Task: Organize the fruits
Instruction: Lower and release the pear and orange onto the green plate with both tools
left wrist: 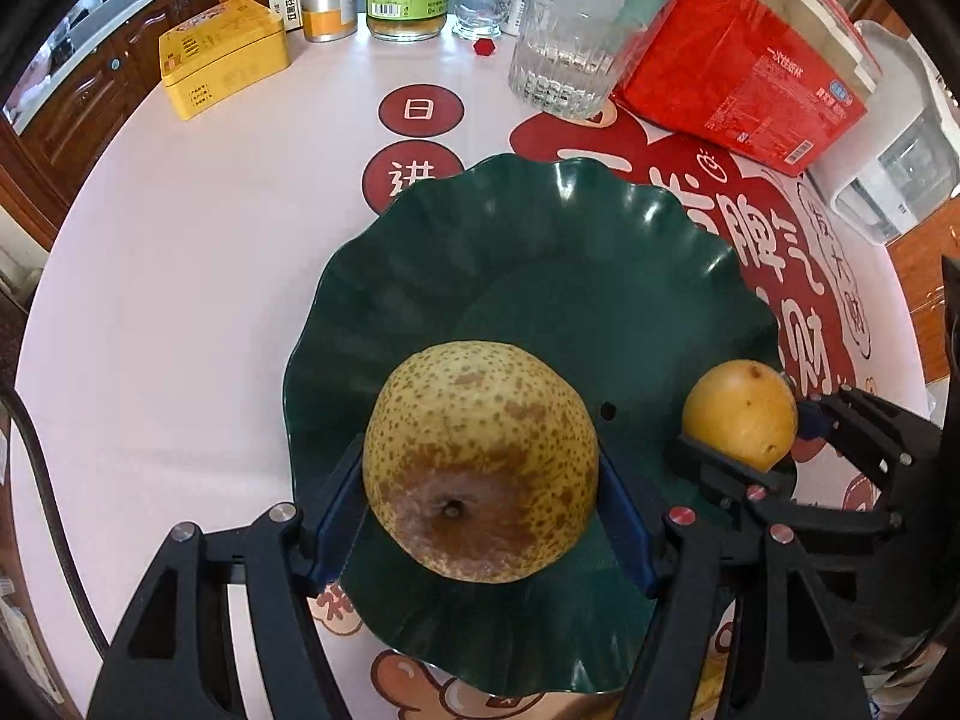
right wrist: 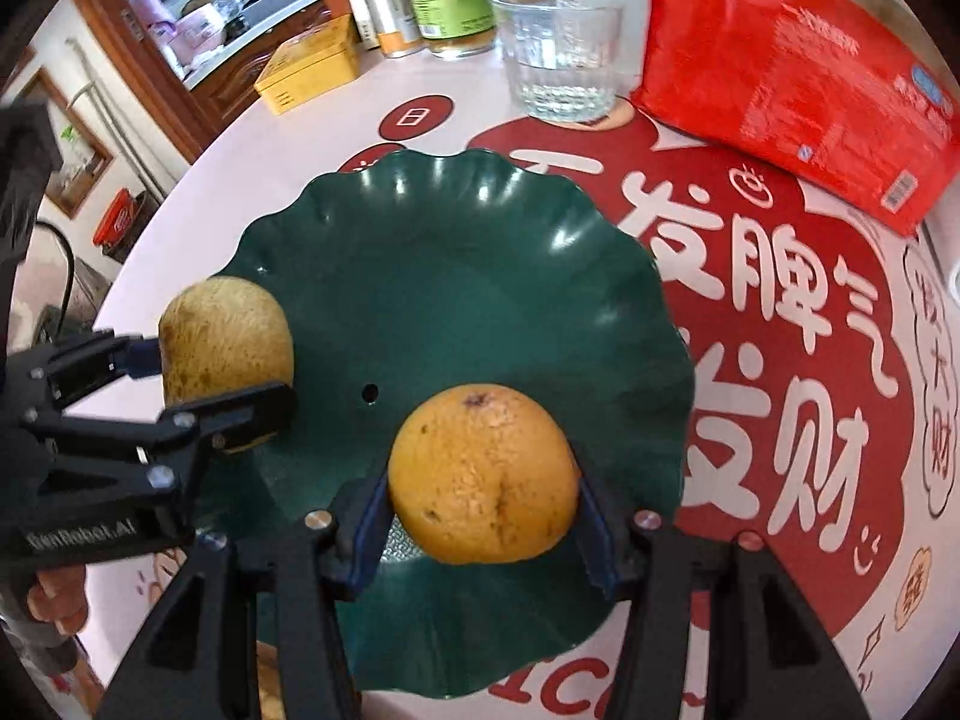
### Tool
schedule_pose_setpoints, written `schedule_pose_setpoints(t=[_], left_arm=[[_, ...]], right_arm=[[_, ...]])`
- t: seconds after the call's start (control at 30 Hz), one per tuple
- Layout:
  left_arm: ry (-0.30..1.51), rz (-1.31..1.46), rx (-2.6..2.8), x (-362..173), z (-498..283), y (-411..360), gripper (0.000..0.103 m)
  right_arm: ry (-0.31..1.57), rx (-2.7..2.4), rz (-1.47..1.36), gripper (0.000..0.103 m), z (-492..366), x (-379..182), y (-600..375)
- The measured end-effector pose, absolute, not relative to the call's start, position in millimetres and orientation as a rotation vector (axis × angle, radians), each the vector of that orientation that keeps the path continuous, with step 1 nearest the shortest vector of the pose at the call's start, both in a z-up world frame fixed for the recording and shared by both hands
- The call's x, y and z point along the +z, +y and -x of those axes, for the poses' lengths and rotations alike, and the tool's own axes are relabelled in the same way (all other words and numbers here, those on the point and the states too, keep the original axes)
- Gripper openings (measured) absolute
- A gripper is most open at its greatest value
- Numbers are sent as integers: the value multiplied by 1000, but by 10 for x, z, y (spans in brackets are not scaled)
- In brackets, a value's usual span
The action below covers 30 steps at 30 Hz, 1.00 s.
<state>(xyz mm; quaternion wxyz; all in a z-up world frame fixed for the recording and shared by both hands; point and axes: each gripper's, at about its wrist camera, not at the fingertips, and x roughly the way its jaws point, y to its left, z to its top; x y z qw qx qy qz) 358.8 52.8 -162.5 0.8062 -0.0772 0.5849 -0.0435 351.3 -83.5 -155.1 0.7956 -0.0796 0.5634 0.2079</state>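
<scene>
Over the green scalloped plate [left wrist: 540, 252], both tongs hold fruit. Far left on the counter [left wrist: 180, 300]: yellow tin [left wrist: 222, 54], with bottles and jars ranged along the back edge. Left tongs [left wrist: 480, 480] clenched on a speckled pear [left wrist: 480, 456], blue pads pressed to both its sides, fruit over the near-left part of the plate. Small hole [left wrist: 608, 410] in the plate just right of the pear. Right tongs [right wrist: 483, 492] clenched on a smaller orange-yellow fruit [right wrist: 483, 474], skin rough with dark flecks, held over the plate's near-right part. The two fruits are apart, not touching. Behind the plate: ribbed clear glass [left wrist: 564, 60]. Right of it a red packet [left wrist: 744, 66] lies tilted on the red-printed counter cover.
</scene>
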Motion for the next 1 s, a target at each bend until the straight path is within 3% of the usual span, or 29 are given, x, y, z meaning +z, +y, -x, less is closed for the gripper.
schedule_pose_setpoints(t=[0.13,0.27,0.37,0.5,1.0], left_arm=[[1246,175,-98,-1620,-3591,545,71],[1234,145,-91,-1640,-3566,489,92],[1222,104,-78,-1625,-3544,421,102],[1212,58,-99,-1644,-3503,354,102],[1077,112,-114,-1365,-3306,426,102]], right_arm=[[1191,446,185,55,-3487,-1557,-838],[1184,465,164,58,-3496,-1558,-868],[1156,475,211,63,-3435,-1562,-837],[1132,471,280,68,-3350,-1562,-766],[1143,455,249,68,-3303,-1473,-828]])
